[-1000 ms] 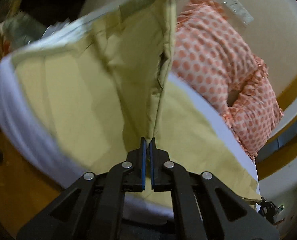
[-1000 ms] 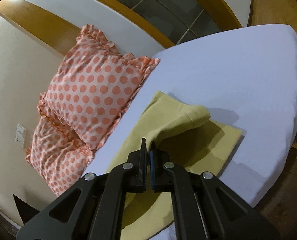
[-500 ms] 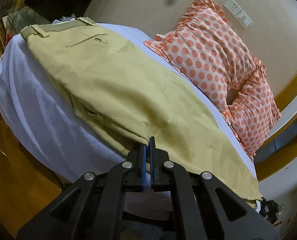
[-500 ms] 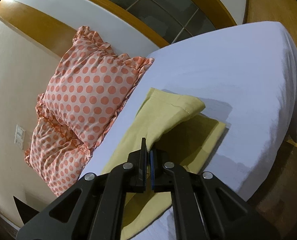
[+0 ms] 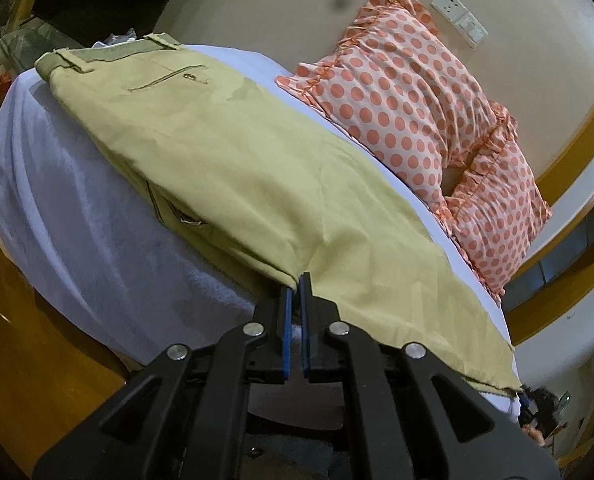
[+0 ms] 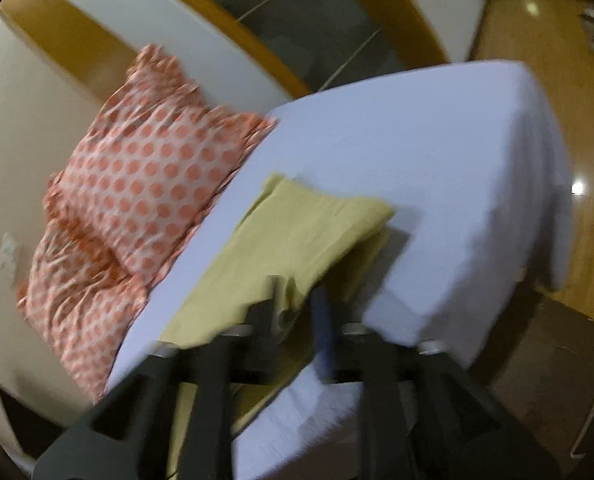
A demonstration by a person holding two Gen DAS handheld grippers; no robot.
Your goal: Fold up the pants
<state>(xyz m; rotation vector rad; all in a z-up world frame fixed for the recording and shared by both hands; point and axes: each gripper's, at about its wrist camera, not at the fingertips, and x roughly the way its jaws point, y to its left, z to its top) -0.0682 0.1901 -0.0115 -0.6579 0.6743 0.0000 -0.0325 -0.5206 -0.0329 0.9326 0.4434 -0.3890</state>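
Khaki-yellow pants (image 5: 233, 160) lie folded lengthwise on the white bed (image 5: 77, 216), waistband at the far left, back pocket up. My left gripper (image 5: 295, 284) is shut on the near edge of the pants at mid leg. In the right wrist view the leg ends of the pants (image 6: 309, 224) lie doubled on the sheet. My right gripper (image 6: 297, 300) has its jaws apart, with the pants fabric lying loose between them; the view is blurred.
Two orange polka-dot pillows (image 5: 429, 108) lean on the wall behind the pants, also in the right wrist view (image 6: 137, 184). The wooden floor (image 6: 593, 216) lies beyond the bed's corner. A wall socket (image 5: 461, 20) is above the pillows.
The lifted pant leg has been laid over and now lies flat. My right gripper has opened and let go of the leg end. The left gripper stays shut.
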